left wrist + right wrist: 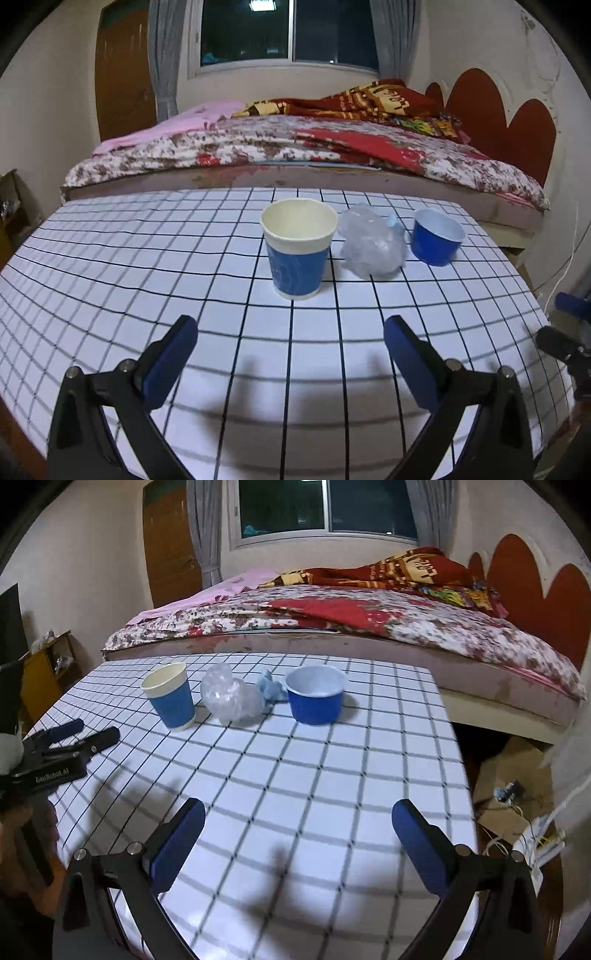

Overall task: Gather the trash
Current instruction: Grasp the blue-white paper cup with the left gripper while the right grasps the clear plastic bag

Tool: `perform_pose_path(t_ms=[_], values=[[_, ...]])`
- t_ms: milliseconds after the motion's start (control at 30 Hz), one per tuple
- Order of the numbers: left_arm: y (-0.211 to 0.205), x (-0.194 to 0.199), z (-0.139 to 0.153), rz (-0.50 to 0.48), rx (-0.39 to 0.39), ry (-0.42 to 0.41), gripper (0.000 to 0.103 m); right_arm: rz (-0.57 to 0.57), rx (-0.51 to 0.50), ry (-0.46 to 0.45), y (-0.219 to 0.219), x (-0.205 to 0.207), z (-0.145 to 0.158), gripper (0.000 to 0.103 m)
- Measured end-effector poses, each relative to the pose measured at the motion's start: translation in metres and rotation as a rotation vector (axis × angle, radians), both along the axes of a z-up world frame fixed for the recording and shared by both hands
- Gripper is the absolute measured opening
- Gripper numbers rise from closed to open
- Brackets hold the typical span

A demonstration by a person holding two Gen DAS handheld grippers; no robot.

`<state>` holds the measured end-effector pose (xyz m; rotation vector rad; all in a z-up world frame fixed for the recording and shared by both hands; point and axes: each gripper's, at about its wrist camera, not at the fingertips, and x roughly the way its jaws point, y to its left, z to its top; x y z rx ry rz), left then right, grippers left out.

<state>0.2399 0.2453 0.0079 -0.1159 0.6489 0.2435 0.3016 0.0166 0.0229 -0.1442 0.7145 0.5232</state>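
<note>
Both wrist views low over table [110, 258], facing bed [406, 627]; right view further right.

Left black two-finger gripper with blue pads [290, 326]: jaws spread wide, nothing between them. Right black two-finger gripper with blue pads [298, 810]: identical state.

I'm working in a home bedroom: a bed [295, 147] with a floral quilt [424, 627] and red blanket [384, 98] fills the far side, under a curtained window [288, 31], beside a wooden door [168, 542]; my checked worktop [147, 266] stands against it.
</note>
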Motion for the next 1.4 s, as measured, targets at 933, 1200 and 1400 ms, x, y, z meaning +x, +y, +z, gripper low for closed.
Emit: perform_pose_path(t_ms=[933,1200,1400], values=[[0.060,0.054,-0.027,0.001,-0.050,0.042,0.058,0.129,-0.035,0.057,0.151,0.103,-0.029,0.079],[0.053,0.034,-0.022,-0.026,-0.018,0.034,0.058,0.170,0.013,0.069,0.141,0.078,-0.019,0.032],[0.029,0.015,-0.008,-0.064,0.000,0.008,0.058,0.137,0.035,0.042,0.107,0.053,0.001,0.032]])
